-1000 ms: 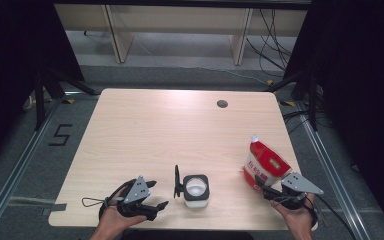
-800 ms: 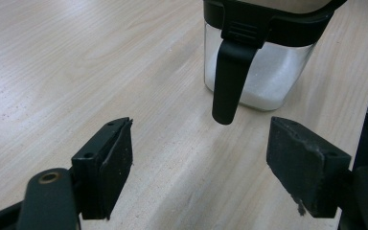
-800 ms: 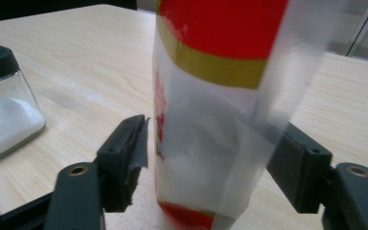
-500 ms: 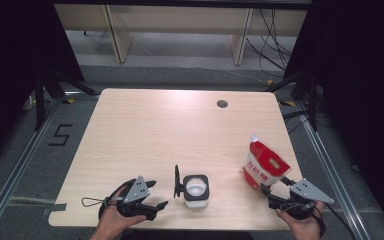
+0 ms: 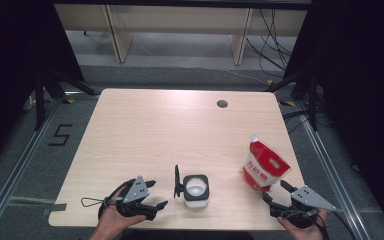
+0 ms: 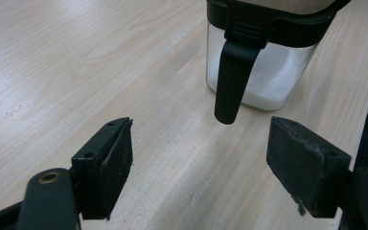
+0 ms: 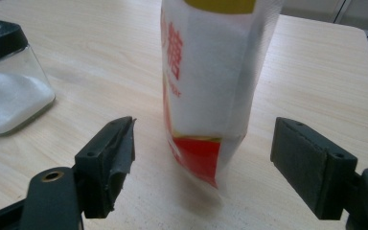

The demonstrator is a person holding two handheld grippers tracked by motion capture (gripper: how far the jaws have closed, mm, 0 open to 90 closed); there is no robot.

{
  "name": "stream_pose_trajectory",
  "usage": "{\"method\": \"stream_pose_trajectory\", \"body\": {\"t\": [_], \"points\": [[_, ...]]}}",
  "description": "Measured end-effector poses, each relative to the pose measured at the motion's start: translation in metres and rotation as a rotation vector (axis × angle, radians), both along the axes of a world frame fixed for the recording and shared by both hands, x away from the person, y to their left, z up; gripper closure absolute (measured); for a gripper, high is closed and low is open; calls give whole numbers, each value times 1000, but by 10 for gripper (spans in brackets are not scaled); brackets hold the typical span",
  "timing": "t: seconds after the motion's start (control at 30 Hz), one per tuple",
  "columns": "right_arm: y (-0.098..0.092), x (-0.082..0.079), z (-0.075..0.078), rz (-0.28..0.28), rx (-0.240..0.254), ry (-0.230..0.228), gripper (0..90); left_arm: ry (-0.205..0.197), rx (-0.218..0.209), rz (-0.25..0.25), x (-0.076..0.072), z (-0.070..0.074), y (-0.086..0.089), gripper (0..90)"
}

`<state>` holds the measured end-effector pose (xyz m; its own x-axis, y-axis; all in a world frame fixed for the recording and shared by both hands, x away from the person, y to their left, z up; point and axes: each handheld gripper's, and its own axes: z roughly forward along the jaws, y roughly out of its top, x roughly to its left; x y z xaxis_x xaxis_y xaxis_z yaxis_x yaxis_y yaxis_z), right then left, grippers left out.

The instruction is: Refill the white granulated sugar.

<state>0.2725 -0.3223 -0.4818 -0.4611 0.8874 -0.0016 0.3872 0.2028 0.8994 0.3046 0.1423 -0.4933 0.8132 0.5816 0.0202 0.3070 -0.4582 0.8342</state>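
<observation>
High view, two tools, left tool (image 5: 156, 196), right tool (image 5: 275, 193), one jar (image 5: 196, 190), one pouch (image 5: 265, 165)

Both grippers' fingers (image 6: 106, 170) apart, empty

Bag (image 7: 206, 86) top cut off above

Table (image 5: 145, 135): light wood top, rounded corners, round cable hole (image 5: 222, 104) near far edge, right of centre. Jar (image 5: 196, 190): clear body, black rim, white granules inside, black handle on its left, stands near front edge at centre. Pouch (image 5: 265, 166): red-white, upright, stands near right edge, well apart from jar.
</observation>
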Motion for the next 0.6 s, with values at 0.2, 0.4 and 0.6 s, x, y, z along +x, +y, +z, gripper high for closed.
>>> {"method": "stream_pose_trajectory", "body": {"t": [0.2,0.4,0.6], "points": [[1,-8,0,-22,13,34,227,-16,14,-11,1,1,1,237],[-1,-11,-2,-7,-13,21,218,-4,3,1,1,0,1,237],[2,-16,-3,-16,-28,55,213,-4,9,-4,0,2,2,238]]}}
